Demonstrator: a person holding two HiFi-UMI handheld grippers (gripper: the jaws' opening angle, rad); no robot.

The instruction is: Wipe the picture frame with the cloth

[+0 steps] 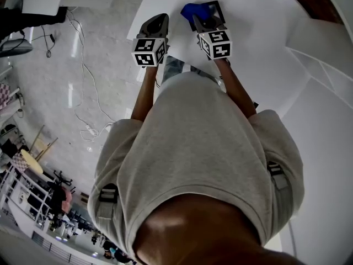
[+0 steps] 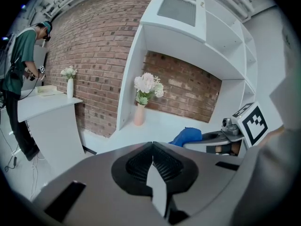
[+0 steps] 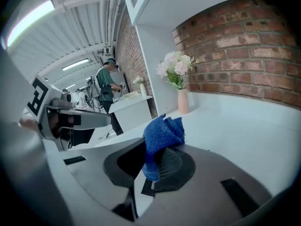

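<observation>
My right gripper is shut on a crumpled blue cloth, which bulges out between its jaws. In the head view the cloth sits over a dark picture frame lying on the white table; most of the frame is hidden by the gripper and cloth. My left gripper hovers just left of it near the table edge, jaws shut with nothing between them. The left gripper view shows the right gripper and cloth to its right.
A pink vase with pale flowers stands further back on the table against a brick wall. White shelving rises above. A cable trails on the floor to the left. A person works at a far counter.
</observation>
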